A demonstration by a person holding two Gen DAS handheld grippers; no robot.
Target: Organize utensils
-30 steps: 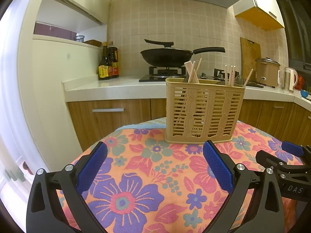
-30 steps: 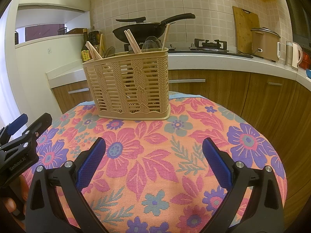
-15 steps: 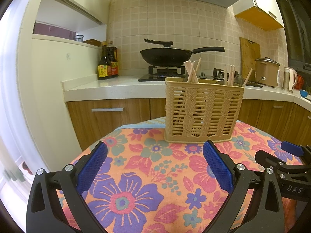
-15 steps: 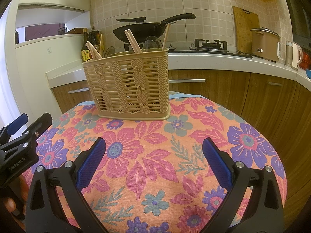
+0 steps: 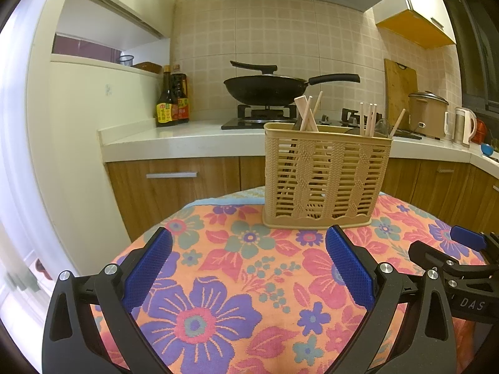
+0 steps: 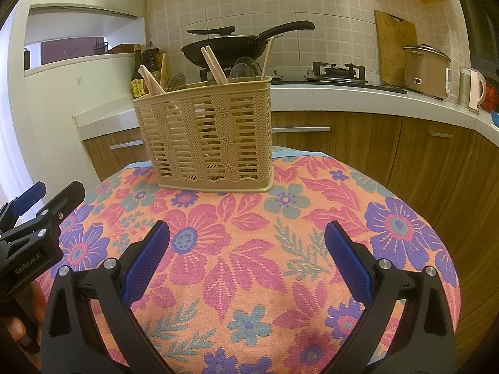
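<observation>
A beige slatted utensil basket (image 5: 324,180) (image 6: 209,137) stands upright at the far side of a round table covered with a floral cloth (image 5: 249,277) (image 6: 249,249). Wooden chopsticks (image 5: 307,113) (image 6: 213,65) and a clear spoon (image 6: 243,67) stick up out of it. My left gripper (image 5: 248,265) hovers open over the near cloth, with nothing between its blue pads. In its own view my right gripper (image 6: 246,261) is open and empty too, well short of the basket. Each gripper shows at the edge of the other's view.
Behind the table runs a kitchen counter (image 5: 187,140) with wooden cabinets below. On it are a black wok (image 5: 265,87) on a stove, sauce bottles (image 5: 171,103), a cutting board (image 5: 400,90), a rice cooker (image 5: 427,113) and a kettle (image 5: 464,126). A white wall stands at the left.
The left wrist view shifts slightly, the basket sitting a little lower and left in frame. Both grippers stay open, and the right one has not visibly moved.
</observation>
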